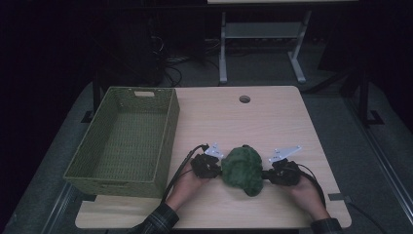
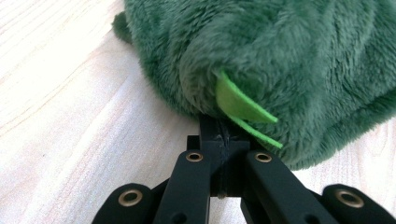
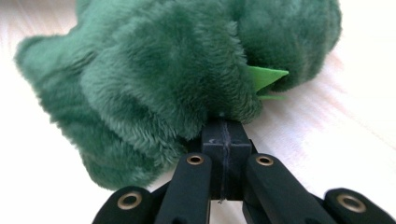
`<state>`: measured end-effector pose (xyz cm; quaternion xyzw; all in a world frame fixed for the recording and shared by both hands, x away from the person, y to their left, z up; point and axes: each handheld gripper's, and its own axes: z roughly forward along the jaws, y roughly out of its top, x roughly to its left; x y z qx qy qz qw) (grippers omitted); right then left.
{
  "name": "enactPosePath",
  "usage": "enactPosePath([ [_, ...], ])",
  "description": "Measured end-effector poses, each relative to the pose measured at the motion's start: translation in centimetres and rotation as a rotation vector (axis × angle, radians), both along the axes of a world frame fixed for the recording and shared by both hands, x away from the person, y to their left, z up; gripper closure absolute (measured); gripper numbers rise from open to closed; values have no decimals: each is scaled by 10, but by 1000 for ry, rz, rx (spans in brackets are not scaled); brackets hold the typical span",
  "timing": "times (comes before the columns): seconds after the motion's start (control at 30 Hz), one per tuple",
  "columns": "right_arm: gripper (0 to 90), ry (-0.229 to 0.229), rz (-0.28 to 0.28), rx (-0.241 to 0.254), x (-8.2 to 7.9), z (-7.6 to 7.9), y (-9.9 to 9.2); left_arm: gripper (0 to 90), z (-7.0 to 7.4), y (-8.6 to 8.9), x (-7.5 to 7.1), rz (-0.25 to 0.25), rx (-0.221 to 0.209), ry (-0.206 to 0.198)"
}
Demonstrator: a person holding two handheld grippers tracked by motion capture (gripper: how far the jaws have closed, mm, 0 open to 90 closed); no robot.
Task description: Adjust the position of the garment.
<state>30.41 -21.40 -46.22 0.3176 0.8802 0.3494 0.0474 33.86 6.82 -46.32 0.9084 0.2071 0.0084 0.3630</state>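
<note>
A dark green plush toy (image 1: 242, 168) lies on the light wooden table (image 1: 272, 122) near its front edge, between both hands. My left gripper (image 1: 219, 168) pinches the toy's left side, its jaws pressed together on the fur (image 2: 289, 56) beside two light green felt pieces (image 2: 238, 102). From the right, my right gripper (image 1: 267, 173) is shut on a fold of the plush (image 3: 154, 79), close to another light green felt tip (image 3: 266, 77). The jaw tips of the left gripper (image 2: 219, 123) and the right gripper (image 3: 225, 123) are buried in the fur.
A green woven basket (image 1: 168, 126) stands at the table's left side, nothing inside it. A round cable hole (image 1: 244, 99) sits near the far edge. Beyond the table stands a metal desk frame (image 1: 223, 48) on the dark floor.
</note>
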Motion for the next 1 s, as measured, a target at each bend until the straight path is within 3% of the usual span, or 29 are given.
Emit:
enactPosePath([
  [0.13, 827, -17, -18, 1, -1, 2, -3, 874, 1, 3, 1, 5, -1, 2],
  [0.33, 646, -78, -112, 23, -4, 5, -20, 794, 4, 14, 1, 14, -2, 2],
  [0.37, 563, -88, -151, 26, -6, 5, -27, 747, 6, 16, 0, 15, 0, 0],
  [0.4, 563, -88, -151, 26, -6, 5, -27, 716, 6, 16, 0, 15, 0, 0],
  [0.53, 406, -116, -215, 15, -11, 0, -42, 617, 11, 20, -2, 8, 14, -3],
  [0.73, 175, -107, -315, -5, -17, -8, -69, 408, 23, 22, -9, -3, 14, -21],
  [0.87, 136, -109, -334, -16, -18, -12, -77, 355, 31, 23, -11, -17, 11, -38],
  [1.0, 99, -116, -343, -28, -18, -15, -81, 245, 38, 22, -11, -30, 21, -43],
])
